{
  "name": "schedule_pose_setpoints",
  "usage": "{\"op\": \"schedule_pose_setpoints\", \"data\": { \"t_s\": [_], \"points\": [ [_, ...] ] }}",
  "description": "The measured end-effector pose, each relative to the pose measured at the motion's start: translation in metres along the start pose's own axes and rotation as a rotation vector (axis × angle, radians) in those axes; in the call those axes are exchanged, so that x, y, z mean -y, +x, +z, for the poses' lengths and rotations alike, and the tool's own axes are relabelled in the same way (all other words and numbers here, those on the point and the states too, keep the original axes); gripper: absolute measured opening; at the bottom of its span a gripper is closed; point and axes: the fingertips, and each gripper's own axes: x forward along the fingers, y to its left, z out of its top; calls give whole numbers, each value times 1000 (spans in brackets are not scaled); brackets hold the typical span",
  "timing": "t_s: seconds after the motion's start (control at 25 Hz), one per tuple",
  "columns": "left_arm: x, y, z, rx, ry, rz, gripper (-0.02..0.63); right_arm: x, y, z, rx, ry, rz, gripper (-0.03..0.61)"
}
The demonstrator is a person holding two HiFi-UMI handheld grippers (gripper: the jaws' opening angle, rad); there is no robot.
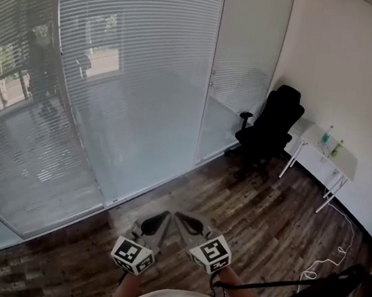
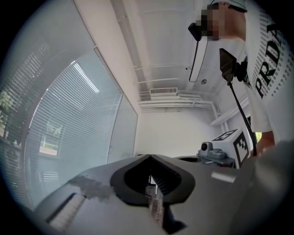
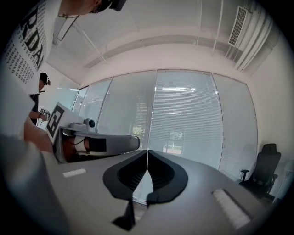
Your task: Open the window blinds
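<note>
Blinds [image 1: 135,70] hung closed, nothing done yet; I held left tool [image 1: 153,224] and right tool [image 1: 189,224] well short of them, both clamped shut, empty

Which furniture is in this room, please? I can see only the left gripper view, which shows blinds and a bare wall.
Observer: A black office chair stands in the corner, just past the end of the blinds.
Operator: Thank you. Is anything near it?
Observer: A small white table stands against the wall, with two bottles on it.
Operator: Is the right gripper holding anything?
Observer: No. The right gripper is shut, with nothing between its fingers.
</note>
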Motion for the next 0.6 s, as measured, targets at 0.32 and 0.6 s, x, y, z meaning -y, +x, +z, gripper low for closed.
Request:
{"op": "schedule_pose_setpoints", "data": {
  "t_s": [0.32,0.6],
  "points": [
    [1,3,-4,-15,3,-36,-8,5,-2,-8,-35,-6,-29,23],
    [3,9,-25,-16,-6,-27,-8,17,-5,-24,-40,-15,-32,23]
  ]
}}
